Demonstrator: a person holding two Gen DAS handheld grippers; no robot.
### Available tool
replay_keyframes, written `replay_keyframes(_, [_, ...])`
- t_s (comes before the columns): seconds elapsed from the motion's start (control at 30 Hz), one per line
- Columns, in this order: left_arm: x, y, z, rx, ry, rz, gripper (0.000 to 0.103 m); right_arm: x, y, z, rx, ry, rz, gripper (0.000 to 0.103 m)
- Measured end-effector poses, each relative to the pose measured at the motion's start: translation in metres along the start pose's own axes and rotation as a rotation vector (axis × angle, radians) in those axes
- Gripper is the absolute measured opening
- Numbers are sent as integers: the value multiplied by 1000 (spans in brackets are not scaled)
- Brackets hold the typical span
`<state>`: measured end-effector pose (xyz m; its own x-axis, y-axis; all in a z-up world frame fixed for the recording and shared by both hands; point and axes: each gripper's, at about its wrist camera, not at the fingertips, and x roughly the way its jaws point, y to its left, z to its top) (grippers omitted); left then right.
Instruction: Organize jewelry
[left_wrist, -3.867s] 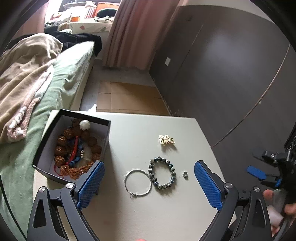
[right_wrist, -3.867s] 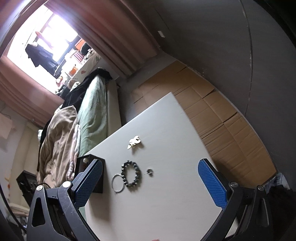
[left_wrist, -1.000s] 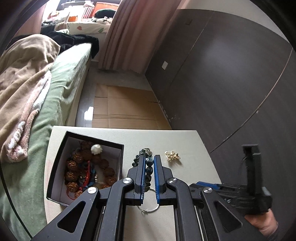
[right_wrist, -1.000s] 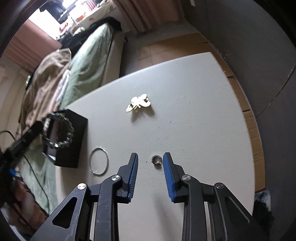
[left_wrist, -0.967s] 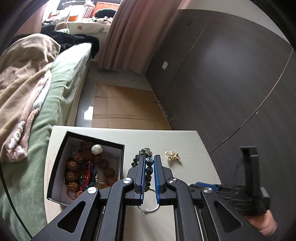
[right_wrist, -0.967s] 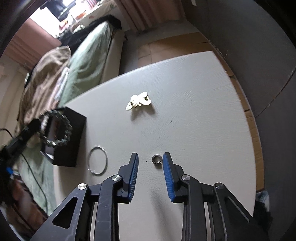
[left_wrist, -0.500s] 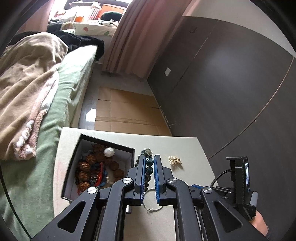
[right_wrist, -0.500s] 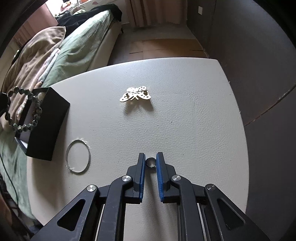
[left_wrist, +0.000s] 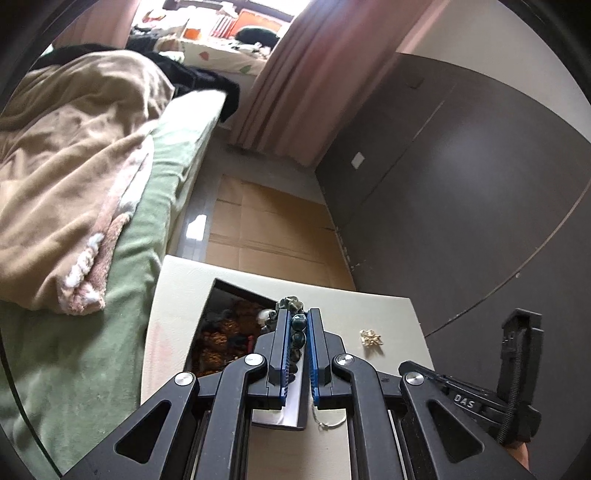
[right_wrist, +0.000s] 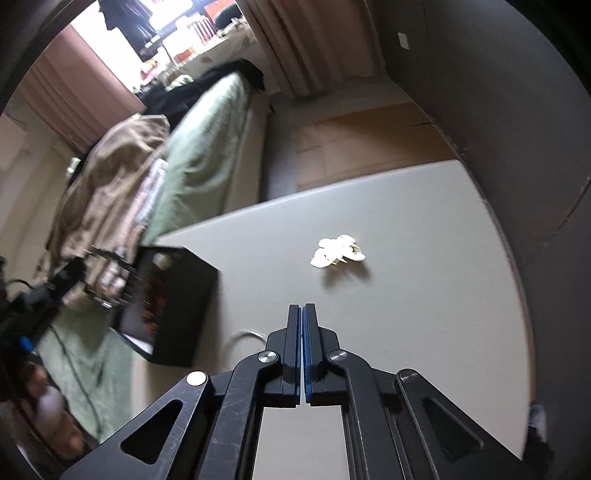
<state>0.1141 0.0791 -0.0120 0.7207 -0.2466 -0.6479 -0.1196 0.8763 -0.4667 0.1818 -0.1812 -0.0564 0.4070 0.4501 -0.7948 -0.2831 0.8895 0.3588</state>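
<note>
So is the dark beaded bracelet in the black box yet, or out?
Out. The dark beaded bracelet is pinched in the shut left gripper, held above the open black box, not lying inside.

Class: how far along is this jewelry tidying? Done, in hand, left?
Done: brown beads lie in the box. In hand: left gripper clamps the bracelet by the box. Left: brooch and hoop lie on the table; right gripper is shut, nothing seen in it.

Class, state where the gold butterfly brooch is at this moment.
The gold butterfly brooch lies alone on the cream table, ahead and right of the right gripper, well right of the black jewelry box.
</note>
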Motion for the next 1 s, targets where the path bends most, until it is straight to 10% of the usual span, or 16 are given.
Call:
replay_keyframes(0.27, [19,16,2,-65,83,-20,10,25,17,5,-6,72,-22,4])
replay_keyframes(0.33, [20,18,2,-70,98,-22,20,33,14,3,6,107,-45,18])
replay_keyframes(0.43, [16,25,2,-110,80,-38,62,41,12,0,0,111,-88,50])
replay_keyframes(0.6, [4,28,6,-117,43,-37,64,51,14,1,-29,116,-128,49])
replay_keyframes(0.87, [-5,39,11,-148,25,-38,64,74,34,-7,-157,140,-330,10])
replay_keyframes(1.0, [-6,42,12,-158,22,-35,64,70,33,-8,-127,152,-261,6])
